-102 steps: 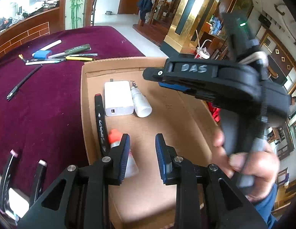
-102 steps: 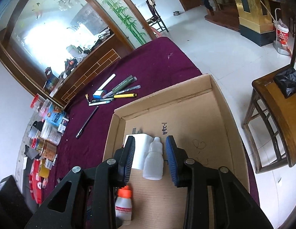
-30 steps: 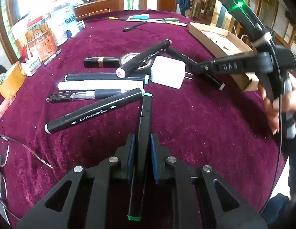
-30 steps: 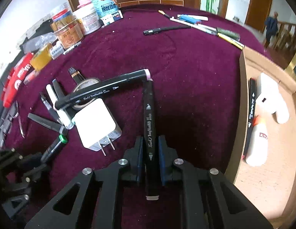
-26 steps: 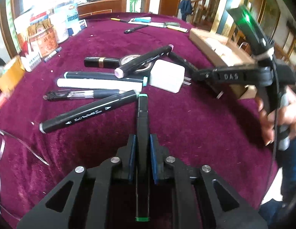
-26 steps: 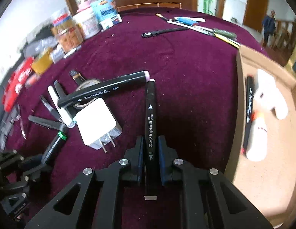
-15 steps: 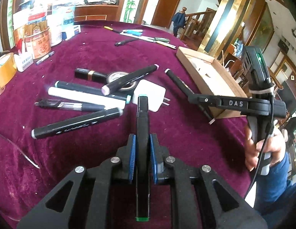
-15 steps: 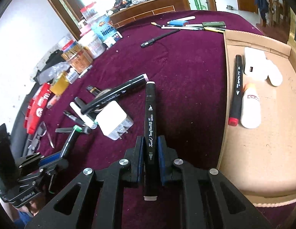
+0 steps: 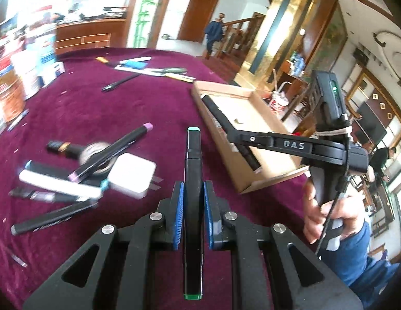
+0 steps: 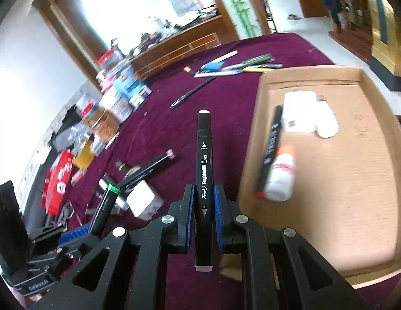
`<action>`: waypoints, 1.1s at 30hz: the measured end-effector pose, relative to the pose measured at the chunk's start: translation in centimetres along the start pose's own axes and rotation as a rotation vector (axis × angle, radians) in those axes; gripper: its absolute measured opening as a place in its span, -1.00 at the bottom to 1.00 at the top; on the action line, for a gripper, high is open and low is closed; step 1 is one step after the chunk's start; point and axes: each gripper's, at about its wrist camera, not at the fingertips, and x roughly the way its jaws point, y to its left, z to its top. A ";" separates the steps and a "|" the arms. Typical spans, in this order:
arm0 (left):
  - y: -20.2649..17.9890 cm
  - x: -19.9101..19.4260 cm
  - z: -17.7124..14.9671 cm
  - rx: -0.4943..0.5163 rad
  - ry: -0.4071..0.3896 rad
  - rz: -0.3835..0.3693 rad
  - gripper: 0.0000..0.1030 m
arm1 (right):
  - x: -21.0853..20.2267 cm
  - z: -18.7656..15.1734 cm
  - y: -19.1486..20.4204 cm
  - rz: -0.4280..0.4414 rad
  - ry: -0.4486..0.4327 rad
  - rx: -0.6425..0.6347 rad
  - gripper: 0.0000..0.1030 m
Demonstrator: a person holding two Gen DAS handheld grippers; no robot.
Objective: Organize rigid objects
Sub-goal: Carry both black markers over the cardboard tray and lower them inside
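My left gripper (image 9: 193, 213) is shut on a black marker with green ends (image 9: 192, 180), held off the maroon cloth and pointing away from me. My right gripper (image 10: 203, 217) is shut on a black art marker with pale ends (image 10: 204, 165), also lifted. A shallow cardboard box (image 10: 360, 201) lies to the right; in it are a black marker with a red end (image 10: 270, 149), a white bottle with an orange cap (image 10: 280, 175), a white power bank (image 10: 300, 115) and a white bottle (image 10: 327, 122). In the left wrist view the right gripper's body (image 9: 298, 146) hangs over the cardboard box (image 9: 267, 175).
Several markers (image 9: 58, 186), a white charger (image 9: 132, 175), a tape roll (image 9: 93, 155) and a lipstick (image 9: 58, 146) lie on the cloth at left. More pens (image 10: 239, 67) lie at the far side. Jars and packets (image 10: 110, 108) line the table's left edge.
Both grippers have risen off the cloth with their markers and swung right toward the cardboard box. The right gripper has rolled, so the box now fills more of its view.
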 end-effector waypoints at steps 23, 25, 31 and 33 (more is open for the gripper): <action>-10.1 15.8 7.6 0.021 0.180 -0.092 -0.77 | -0.2 5.8 -13.7 -0.207 0.052 0.189 -0.75; -10.0 16.6 7.7 0.006 0.190 -0.088 -0.77 | 0.2 6.2 -13.9 -0.217 0.061 0.183 -0.75; -10.1 18.3 7.2 -0.022 0.219 -0.069 -0.77 | 1.5 6.9 -14.6 -0.232 0.084 0.194 -0.75; -10.0 18.8 7.1 -0.031 0.226 -0.065 -0.77 | 1.7 7.0 -14.5 -0.236 0.090 0.191 -0.75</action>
